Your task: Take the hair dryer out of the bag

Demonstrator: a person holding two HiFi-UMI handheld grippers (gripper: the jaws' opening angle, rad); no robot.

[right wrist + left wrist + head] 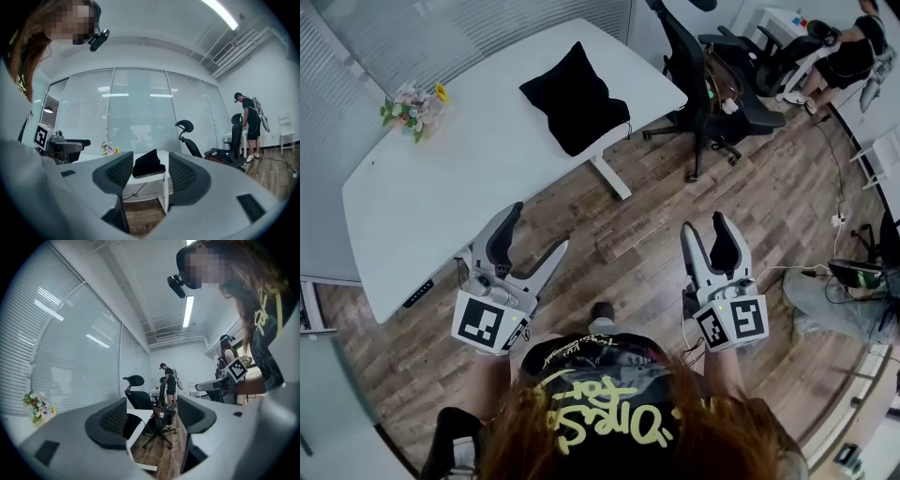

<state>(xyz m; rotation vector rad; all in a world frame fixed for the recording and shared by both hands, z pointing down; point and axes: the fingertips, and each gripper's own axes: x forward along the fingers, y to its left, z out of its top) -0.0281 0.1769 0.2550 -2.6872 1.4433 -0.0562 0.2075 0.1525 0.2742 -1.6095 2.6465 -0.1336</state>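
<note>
Lying near the white table's (469, 178) corner, a soft black bag (577, 98); grey left gripper (540, 227) and right gripper (703, 225) held empty, jaws apart.

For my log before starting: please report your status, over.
Left gripper open, empty. Right gripper open, empty. Black bag on table; hair dryer unseen. Office chair beside table.
</note>
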